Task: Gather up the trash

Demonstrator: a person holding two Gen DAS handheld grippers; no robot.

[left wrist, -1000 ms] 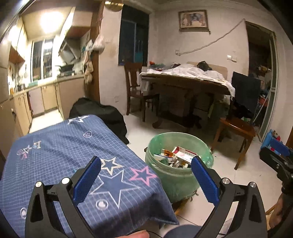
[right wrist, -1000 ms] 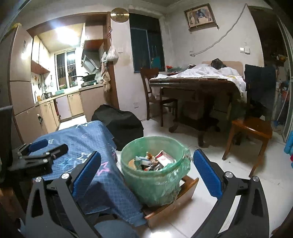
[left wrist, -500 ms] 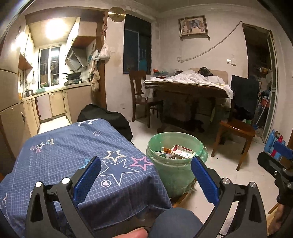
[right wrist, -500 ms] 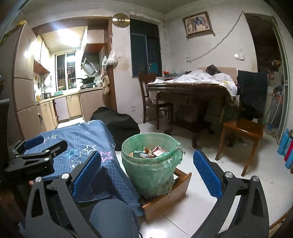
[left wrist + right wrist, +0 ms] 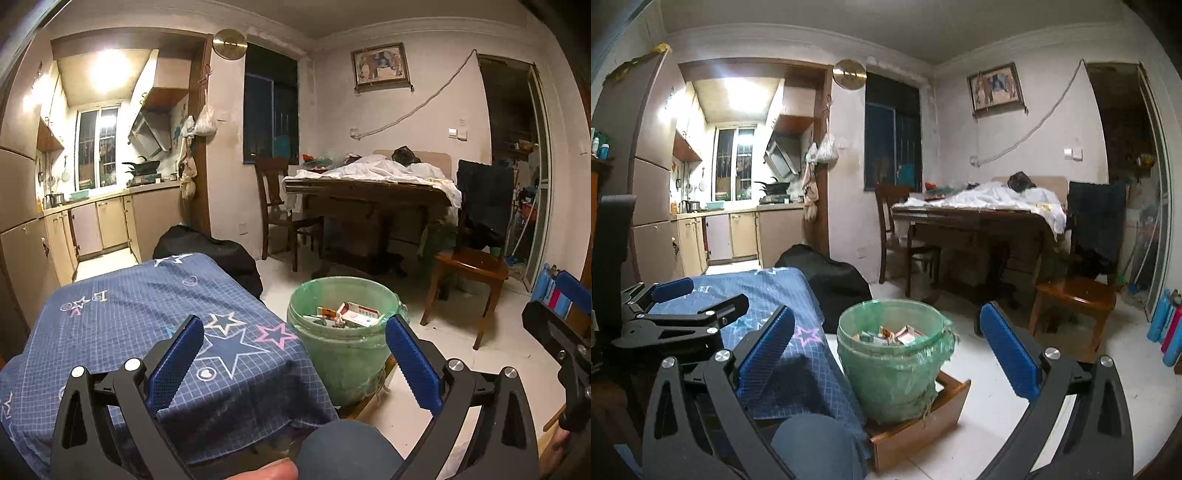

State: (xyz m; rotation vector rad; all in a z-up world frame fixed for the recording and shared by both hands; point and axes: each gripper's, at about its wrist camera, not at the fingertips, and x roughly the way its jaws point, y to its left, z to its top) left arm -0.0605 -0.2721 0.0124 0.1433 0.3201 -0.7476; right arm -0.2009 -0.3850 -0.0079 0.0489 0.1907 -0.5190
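The low table [image 5: 122, 314], draped in a blue star-print cloth, fills the lower left of the left wrist view; its near edge is cut off behind the gripper frame. Just beside its right corner, on the floor, the green-lined trash bin [image 5: 343, 354] is seen upright, mouth facing up. In the right wrist view the bin [image 5: 892, 365] is found resting in a shallow wooden tray [image 5: 923, 424], partly hidden by the bin and the cloth. Trash [image 5: 347, 314] lies inside near the rim: small cartons and wrappers, one red-and-white box lying flat with its long axis running left to right. Smaller pieces cannot be made out.

The left gripper [image 5: 295, 354] is held above the table's right corner, its blue pads spread wide, nothing between them. The right gripper [image 5: 886, 350] is likewise spread wide and empty, the bin framed between its fingers. A dark rounded shape, likely a knee [image 5: 347, 450], is cut off at the bottom edge.
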